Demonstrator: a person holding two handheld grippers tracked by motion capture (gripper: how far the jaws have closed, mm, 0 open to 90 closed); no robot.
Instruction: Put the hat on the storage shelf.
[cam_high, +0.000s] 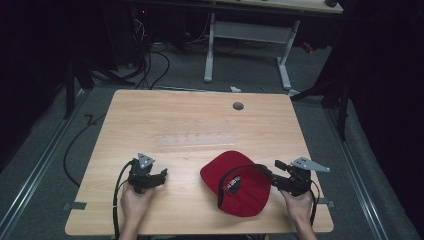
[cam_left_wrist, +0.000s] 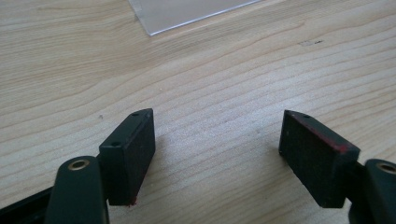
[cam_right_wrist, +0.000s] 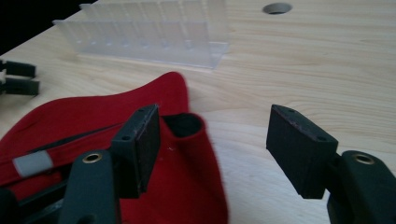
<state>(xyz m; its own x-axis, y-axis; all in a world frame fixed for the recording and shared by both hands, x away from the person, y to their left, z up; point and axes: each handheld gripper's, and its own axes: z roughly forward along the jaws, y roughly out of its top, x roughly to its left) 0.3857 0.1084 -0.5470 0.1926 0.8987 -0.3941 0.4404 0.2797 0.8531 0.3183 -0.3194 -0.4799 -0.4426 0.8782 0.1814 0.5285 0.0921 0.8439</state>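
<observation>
Two hands enter the high view from the bottom edge, each holding a hand-held gripper; the left hand-held gripper (cam_high: 162, 175) rests low over the bare wooden surface (cam_high: 190, 115), jaws wide apart with nothing between them, and in its own view only wood grain lies between the black pads (cam_left_wrist: 128, 154); the right hand-held gripper (cam_high: 279, 167) sits at the right side of the red cap (cam_high: 235, 181), jaws spread wide, gripping nothing; in the right gripper view the left pad (cam_right_wrist: 140, 140) stands in front of the cap's red cloth (cam_right_wrist: 93, 116) without pressing on it, while the right pad hangs over bare wood; whether that left pad touches the cloth I cannot tell; the cap lies upside down on the surface, near the front edge and right of centre, between the two hand-held grippers and much closer to the right one, its dark inner band facing up; a clear plastic rack (cam_high: 195, 137) lies farther back near the middle of the surface, apart from the cap; a round hole (cam_high: 238, 106) sits in the surface near the far edge.
</observation>
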